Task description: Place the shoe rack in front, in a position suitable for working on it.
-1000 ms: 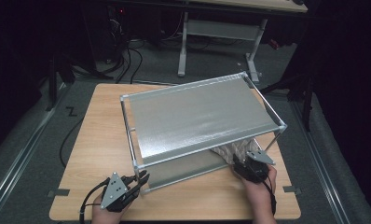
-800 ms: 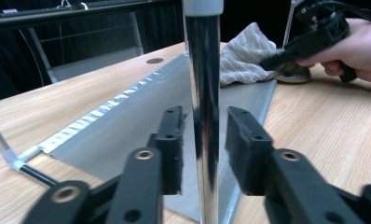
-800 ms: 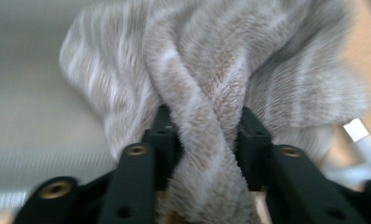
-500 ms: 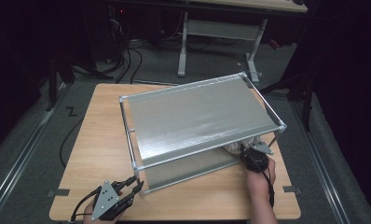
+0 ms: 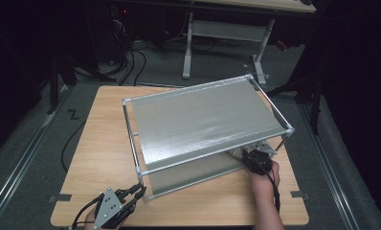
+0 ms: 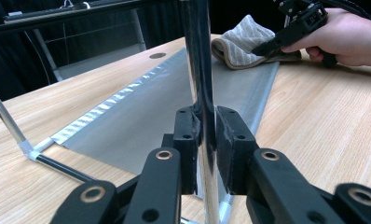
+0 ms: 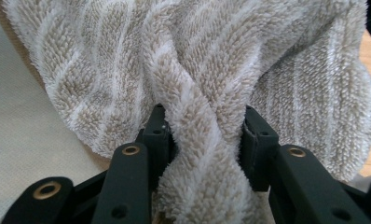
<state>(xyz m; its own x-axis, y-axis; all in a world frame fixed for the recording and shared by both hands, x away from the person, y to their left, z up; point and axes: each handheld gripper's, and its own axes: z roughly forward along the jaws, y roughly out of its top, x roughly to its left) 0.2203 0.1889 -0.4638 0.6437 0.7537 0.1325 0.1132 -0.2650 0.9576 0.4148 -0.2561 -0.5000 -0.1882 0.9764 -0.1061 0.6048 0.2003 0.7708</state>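
Left gripper (image 6: 203, 140) clamped on rack post (image 6: 198, 60); right gripper (image 7: 204, 135) clamped on towel (image 7: 249, 60), its jaws having just moved. Thick fold may slip out during wiping.

The room around the tabletop (image 5: 102, 158) lies dark, while overhead light brightens the wood. Glare streaks the shelf panel (image 5: 203, 122) and chrome post (image 6: 203, 70). The towel (image 7: 211, 70) shows sharp; near fingers (image 6: 232, 149) look soft.
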